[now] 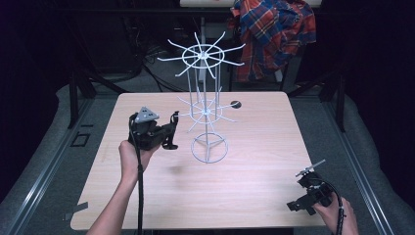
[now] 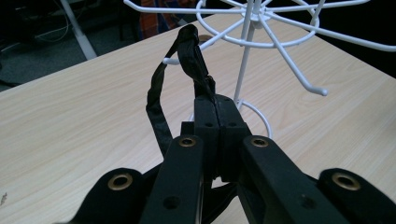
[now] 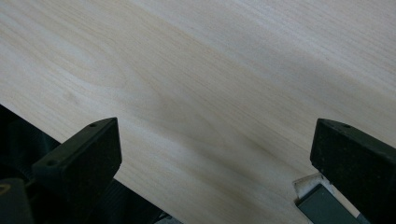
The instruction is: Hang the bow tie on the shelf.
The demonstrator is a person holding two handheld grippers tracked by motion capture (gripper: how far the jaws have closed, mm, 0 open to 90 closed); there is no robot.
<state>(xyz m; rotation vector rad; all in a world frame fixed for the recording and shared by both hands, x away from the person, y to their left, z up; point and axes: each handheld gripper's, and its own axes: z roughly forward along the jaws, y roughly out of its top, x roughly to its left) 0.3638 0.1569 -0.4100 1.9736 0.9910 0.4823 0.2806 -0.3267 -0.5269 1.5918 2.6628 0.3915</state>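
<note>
The left claw (image 2: 217,109) is pressed fully together, its two black jaws meeting on the end of a black strap loop (image 2: 187,51) (a flat band, creased and slightly twisted). In the left gripper view the loop rises from between the jaw tips and arches up and to the left of them, then hangs back down beside the left jaw. Its top lies just in front of the tip of one white arm of the wire rack (image 2: 254,42); whether it touches that arm I cannot tell.

In the high view the left claw (image 1: 172,128) is held above the table (image 1: 254,196), pointing towards the white wire rack (image 1: 208,110), whose lower ring of arms is just beyond the jaw tips. The rack stands upright on a round wire base, with a second, wider ring of arms higher up.

The right claw (image 1: 307,188) sits well apart from the left one, low over the near right corner of the table. In the right gripper view its jaws stand wide apart with nothing between them but bare wood (image 3: 210,93).

Beyond the rack, a small dark disc (image 1: 236,104) lies on the table, and a plaid shirt (image 1: 274,29) hangs behind the far edge.
</note>
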